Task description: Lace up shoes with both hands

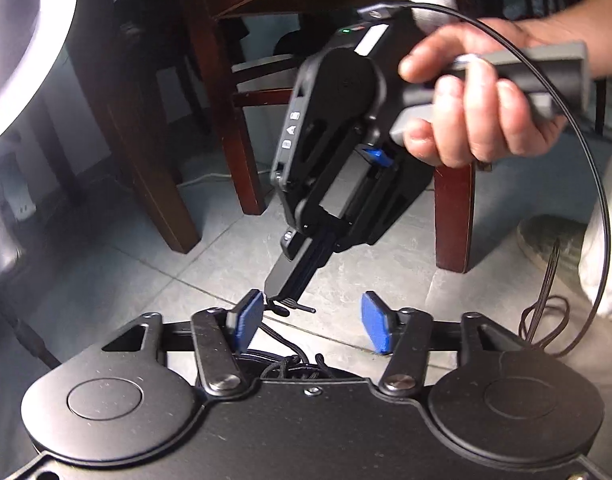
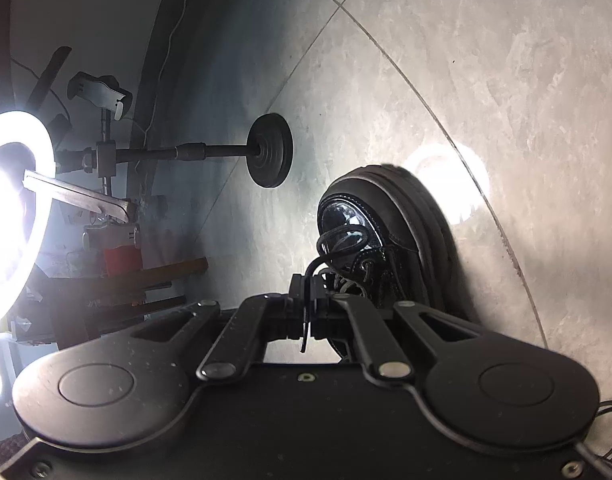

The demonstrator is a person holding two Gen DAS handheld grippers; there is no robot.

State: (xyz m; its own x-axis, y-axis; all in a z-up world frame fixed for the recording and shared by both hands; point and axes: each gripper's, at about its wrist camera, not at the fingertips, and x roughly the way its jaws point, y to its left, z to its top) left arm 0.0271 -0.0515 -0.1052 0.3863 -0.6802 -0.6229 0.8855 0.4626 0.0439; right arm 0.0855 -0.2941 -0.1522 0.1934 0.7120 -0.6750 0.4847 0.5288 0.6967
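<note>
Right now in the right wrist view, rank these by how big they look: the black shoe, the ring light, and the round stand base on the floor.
1. Ring light, cut off by the frame edge, tallest in the picture.
2. Black shoe, partly hidden behind the gripper, so its place against the light is unsure.
3. Round stand base, clearly smallest.

wooden chair (image 1: pixel 225 120), ring light (image 2: pixel 13 220)
</note>
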